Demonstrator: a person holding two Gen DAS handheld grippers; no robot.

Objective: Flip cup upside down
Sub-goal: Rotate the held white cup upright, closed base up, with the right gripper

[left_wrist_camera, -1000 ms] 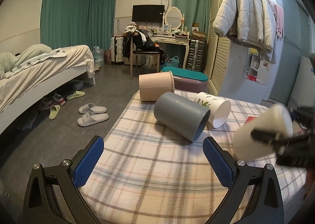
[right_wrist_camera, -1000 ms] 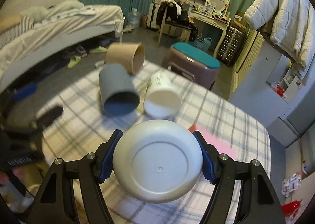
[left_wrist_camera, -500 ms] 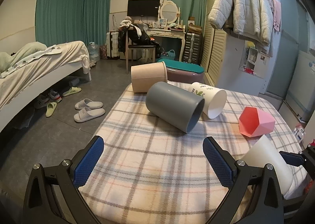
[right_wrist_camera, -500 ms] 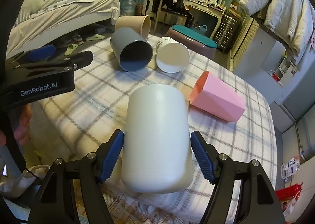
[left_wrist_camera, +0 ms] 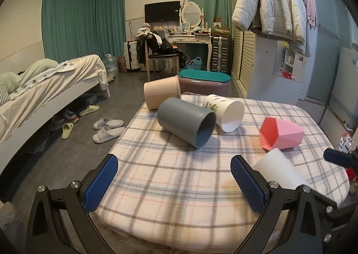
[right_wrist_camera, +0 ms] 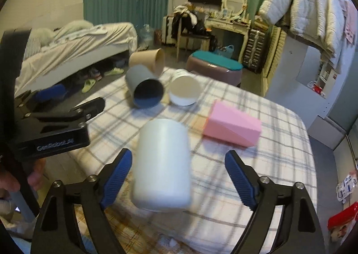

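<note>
I see my right gripper (right_wrist_camera: pixel 176 175) with its fingers spread apart around the white cup (right_wrist_camera: pixel 162 164), which stands mouth down in the lower centre on the checked table (right_wrist_camera: pixel 279 142), so it looks released, while my left gripper (left_wrist_camera: pixel 174 178) waits wide apart, holding nothing.

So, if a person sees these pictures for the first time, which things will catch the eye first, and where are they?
The eye falls first on the white cup, standing mouth-down near the front edge of the checked table, between the open fingers of the right gripper. Behind it lies a pink faceted cup on its side. Farther back, a grey cup, a white printed cup and a beige cup lie tipped over together.
</note>
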